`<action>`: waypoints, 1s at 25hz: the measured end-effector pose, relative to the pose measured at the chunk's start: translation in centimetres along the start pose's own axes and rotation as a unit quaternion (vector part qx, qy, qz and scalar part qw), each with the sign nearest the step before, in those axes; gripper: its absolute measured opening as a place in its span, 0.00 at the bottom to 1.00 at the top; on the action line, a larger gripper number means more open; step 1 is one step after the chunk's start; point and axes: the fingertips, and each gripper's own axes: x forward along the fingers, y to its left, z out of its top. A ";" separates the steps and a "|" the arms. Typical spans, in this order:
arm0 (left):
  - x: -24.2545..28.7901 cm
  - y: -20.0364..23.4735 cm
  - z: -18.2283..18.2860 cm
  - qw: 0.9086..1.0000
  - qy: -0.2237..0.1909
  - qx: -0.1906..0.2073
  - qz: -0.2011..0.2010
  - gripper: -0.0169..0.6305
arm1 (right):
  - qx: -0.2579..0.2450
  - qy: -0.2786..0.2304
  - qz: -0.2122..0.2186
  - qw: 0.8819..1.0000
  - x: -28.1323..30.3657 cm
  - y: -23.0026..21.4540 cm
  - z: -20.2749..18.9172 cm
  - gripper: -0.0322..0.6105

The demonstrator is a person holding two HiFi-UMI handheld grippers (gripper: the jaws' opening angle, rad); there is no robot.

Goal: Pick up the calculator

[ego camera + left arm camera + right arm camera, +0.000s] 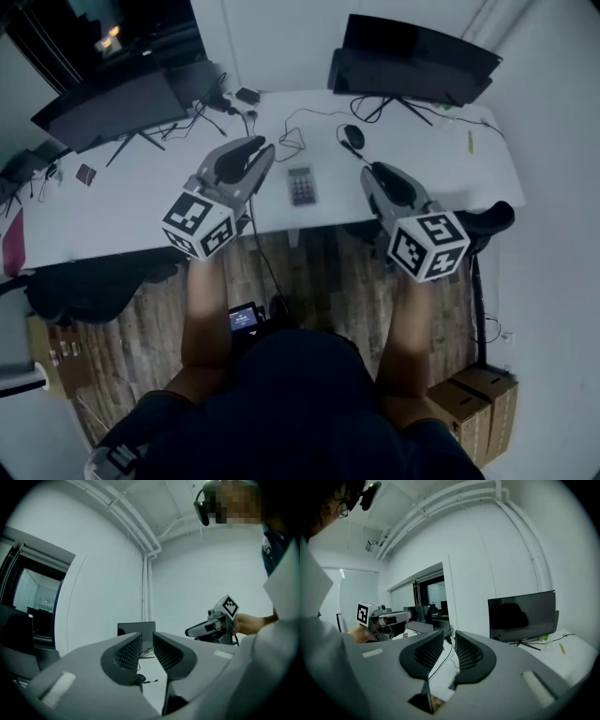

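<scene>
Left gripper [259, 149]: jaws drawn together, holding nothing; it is held level over the near edge of the desk [141, 202], left of the middle, pointing toward the far edge.
Right gripper [372, 170]: its jaws look closed as well, though a thin slit shows between the ribbed pads [468, 652], so I hedge slightly; nothing sits in them. It is tipped a little downward over the near edge, right of the middle.
Calculator [301, 185]: flat on the desk, close to the near edge, between the two grippers and touching neither; somewhat nearer the left one.
Mouse [353, 137]: dark, beyond the calculator toward the far edge, just ahead of the right gripper's tip.
Cables [292, 141]: thin and black, looping across the middle of the desk toward the far edge.
Right monitor [412, 56]: dark screen, at the far right corner.
Left monitor [111, 109]: dark, at the far left corner.
Cardboard boxes [483, 401]: on the wood floor, off the desk's near right corner.
</scene>
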 end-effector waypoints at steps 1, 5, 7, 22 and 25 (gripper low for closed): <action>0.0 0.5 0.1 1.000 -0.002 0.000 -0.003 0.14 | -0.001 -0.001 -0.004 1.000 0.4 0.2 0.2 0.16; -0.2 3.1 0.4 1.000 -0.011 -0.004 -0.010 0.14 | -0.005 -0.001 -0.014 1.000 2.4 0.8 1.1 0.16; -0.3 4.4 0.4 1.000 -0.016 -0.007 -0.012 0.14 | -0.008 0.001 -0.016 1.000 3.6 1.3 1.3 0.16; -1.3 11.8 -2.3 0.999 -0.005 -0.032 0.039 0.14 | -0.010 0.032 0.025 0.999 12.3 1.1 1.2 0.16; -1.1 13.5 -2.8 0.998 0.003 -0.033 0.059 0.14 | -0.009 0.034 0.048 0.998 14.7 0.7 1.4 0.16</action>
